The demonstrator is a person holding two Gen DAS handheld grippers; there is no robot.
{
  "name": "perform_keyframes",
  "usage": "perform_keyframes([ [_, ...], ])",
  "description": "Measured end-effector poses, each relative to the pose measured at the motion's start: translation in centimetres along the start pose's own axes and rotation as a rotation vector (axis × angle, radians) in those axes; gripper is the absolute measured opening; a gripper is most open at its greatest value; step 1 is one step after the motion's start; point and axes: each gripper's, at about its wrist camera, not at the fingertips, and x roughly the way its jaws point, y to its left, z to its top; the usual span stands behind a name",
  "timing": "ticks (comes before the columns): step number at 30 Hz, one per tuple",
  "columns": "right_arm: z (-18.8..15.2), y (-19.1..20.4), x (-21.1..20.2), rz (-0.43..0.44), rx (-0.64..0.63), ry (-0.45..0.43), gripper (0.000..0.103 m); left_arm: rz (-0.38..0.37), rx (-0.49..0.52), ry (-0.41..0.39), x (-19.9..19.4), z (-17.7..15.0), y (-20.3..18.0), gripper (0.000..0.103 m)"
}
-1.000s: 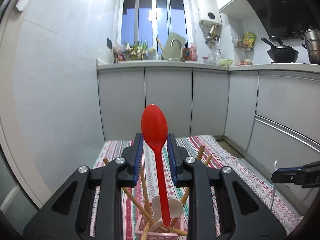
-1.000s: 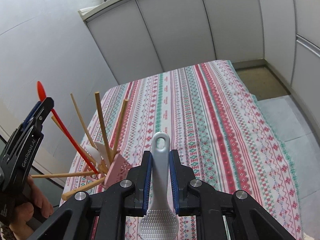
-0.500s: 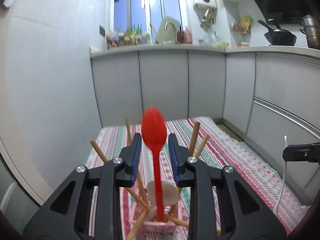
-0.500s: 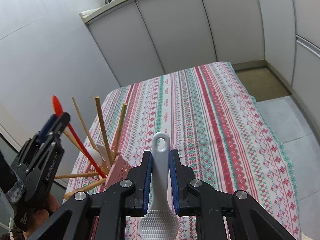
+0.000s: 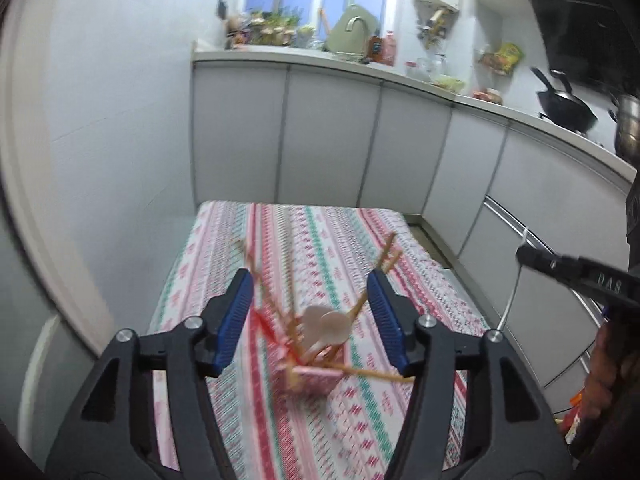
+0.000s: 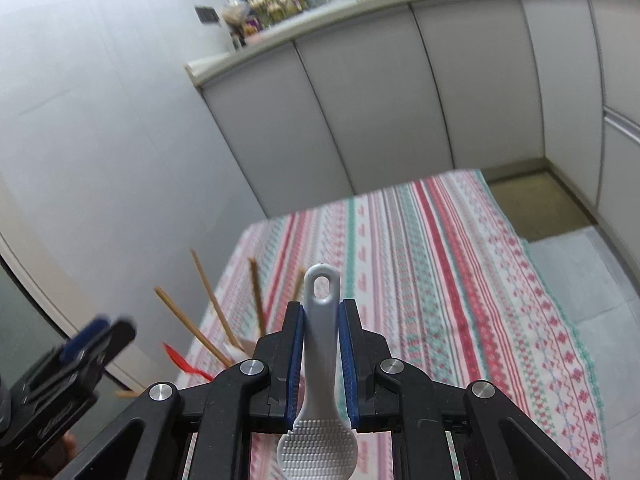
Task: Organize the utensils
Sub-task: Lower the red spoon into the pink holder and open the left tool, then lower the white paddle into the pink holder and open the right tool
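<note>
The left gripper (image 5: 310, 316) has its jaws opening wide with nothing pressed between them; past them a pink utensil holder (image 5: 310, 378) stands on the striped tablecloth (image 5: 320, 236), holding wooden chopsticks (image 5: 370, 294), a white spoon (image 5: 326, 322) and, blurred, what looks like a red spoon (image 5: 266, 326). The right gripper (image 6: 320, 354) is clamped narrowly on a white rice paddle (image 6: 320, 364), handle forward. Grey cabinets (image 6: 360, 100) stand beyond.
</note>
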Motion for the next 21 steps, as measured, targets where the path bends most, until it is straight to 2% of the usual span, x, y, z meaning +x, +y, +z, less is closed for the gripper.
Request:
perform_keyframes([
  [7,0.9,4.7,-0.9,-0.009,-0.035,-0.115,0.016,0.126,-0.117,0.111,-0.2,-0.8,5.3,0.066],
  [10,0.8,7.5,-0.7,0.007,-0.032,-0.147,0.016,0.147,-0.136,0.166,0.5,-1.6,6.6,0.066],
  [16,-0.4,12.1,2.1,-0.004,-0.064,-0.197,0.016,0.193,-0.103,0.295,3.1,-3.7,7.7,0.066],
  [21,-2.5,13.8,5.7,-0.080,-0.136,-0.220,0.016,0.202,-0.116,0.415,5.4,-5.1,9.0,0.066],
])
